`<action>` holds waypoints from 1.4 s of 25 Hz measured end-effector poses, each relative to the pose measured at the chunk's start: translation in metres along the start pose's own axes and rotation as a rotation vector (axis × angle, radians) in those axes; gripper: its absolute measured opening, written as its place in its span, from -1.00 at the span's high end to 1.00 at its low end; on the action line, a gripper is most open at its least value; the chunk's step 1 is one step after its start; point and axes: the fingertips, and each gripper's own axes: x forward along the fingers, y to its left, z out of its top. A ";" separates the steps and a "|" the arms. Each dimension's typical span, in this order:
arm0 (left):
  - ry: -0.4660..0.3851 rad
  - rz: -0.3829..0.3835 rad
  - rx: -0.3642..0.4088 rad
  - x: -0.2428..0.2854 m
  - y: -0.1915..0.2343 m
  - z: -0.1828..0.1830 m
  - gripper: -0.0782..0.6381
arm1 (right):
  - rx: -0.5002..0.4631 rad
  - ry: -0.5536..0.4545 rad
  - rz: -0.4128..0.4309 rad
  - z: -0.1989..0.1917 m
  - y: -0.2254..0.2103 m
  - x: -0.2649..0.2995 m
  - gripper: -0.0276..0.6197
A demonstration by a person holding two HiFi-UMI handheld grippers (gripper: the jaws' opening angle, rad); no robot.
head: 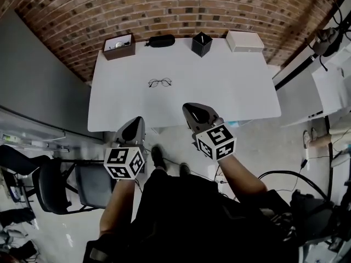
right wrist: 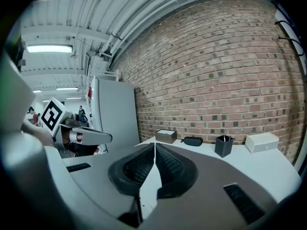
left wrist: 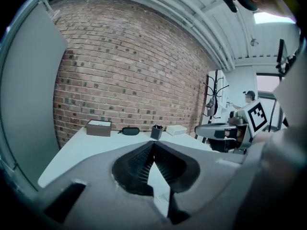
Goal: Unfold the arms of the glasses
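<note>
A pair of thin-framed glasses (head: 159, 82) lies on the white table (head: 230, 86), a little left of its middle. My left gripper (head: 132, 126) is at the table's near edge, left of the glasses, shut and empty. My right gripper (head: 193, 113) is over the near edge too, to the right, also shut with nothing in it. In the left gripper view the jaws (left wrist: 153, 144) meet at the tips, and the right gripper (left wrist: 214, 130) shows at the right. In the right gripper view the jaws (right wrist: 154, 146) are closed. The glasses are hidden behind the jaws in both gripper views.
Along the table's far edge by the brick wall stand a brown box (head: 119, 46), a black glasses case (head: 160, 40), a black pen holder (head: 202, 44) and a white box (head: 244, 41). A black chair (head: 60, 185) is at the left, another table (head: 323, 92) at the right.
</note>
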 end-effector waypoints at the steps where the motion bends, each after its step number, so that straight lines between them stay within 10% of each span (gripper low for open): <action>1: 0.006 -0.001 0.001 0.006 0.007 -0.001 0.76 | 0.000 0.003 -0.009 0.000 -0.002 0.007 0.89; 35: 0.329 -0.172 -0.049 0.206 0.139 -0.078 0.75 | 0.066 0.351 -0.177 -0.106 -0.094 0.197 0.88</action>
